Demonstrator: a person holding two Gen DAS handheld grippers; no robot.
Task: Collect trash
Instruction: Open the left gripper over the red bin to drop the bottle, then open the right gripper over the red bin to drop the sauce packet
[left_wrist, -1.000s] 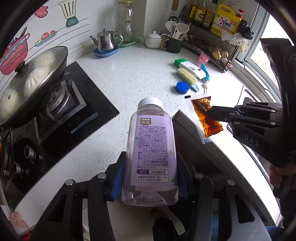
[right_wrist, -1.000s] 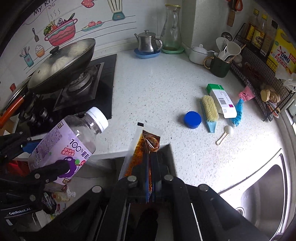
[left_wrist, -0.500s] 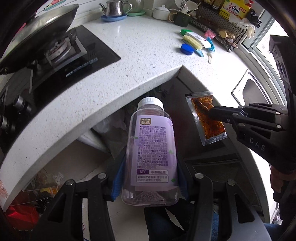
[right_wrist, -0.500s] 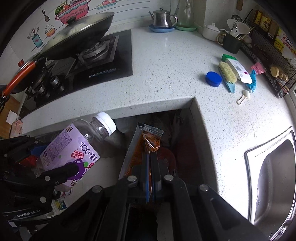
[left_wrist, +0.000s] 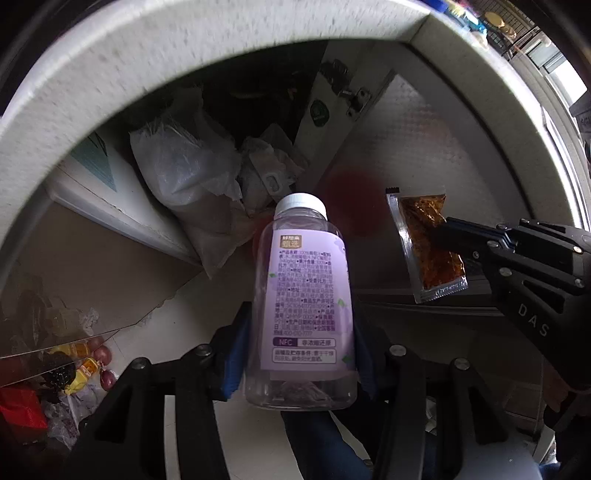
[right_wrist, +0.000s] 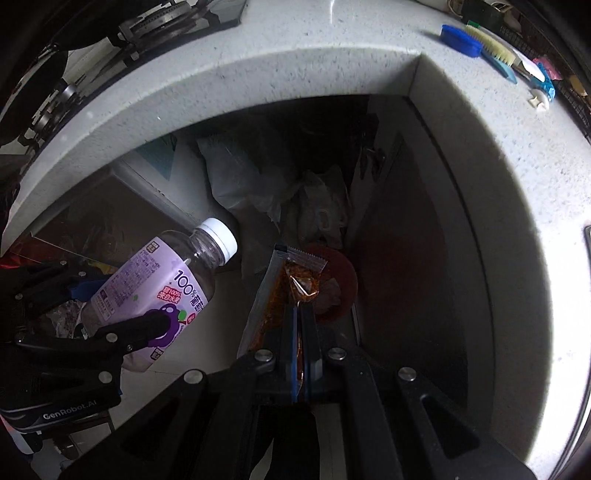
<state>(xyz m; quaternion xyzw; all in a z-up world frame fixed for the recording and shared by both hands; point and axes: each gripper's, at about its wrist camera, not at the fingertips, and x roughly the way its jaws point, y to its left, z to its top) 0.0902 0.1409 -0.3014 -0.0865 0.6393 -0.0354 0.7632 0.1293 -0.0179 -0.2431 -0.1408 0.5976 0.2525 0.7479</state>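
One bottle (left_wrist: 302, 295) sits clamped in the left claw (left_wrist: 299, 354). One sauce packet (right_wrist: 291, 295) is pinched in the fully closed right claw (right_wrist: 301, 314), below the desk (right_wrist: 480, 184) edge.

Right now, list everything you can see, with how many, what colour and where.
bottle: one, clear with purple label and white cap, in the left gripper
sauce packet: one, clear with red-brown filling, in the right gripper
counter: one, speckled white, curving above the open space
bags: several, whitish, piled under the counter
red bowl: one, beneath the packet
blue lid: one, on the counter
brush: one, blue with pale bristles, beside the lid
stove: one, black, at the counter's far left
left gripper: black, blue pads, clamped on the bottle
right gripper: black, shut on the packet
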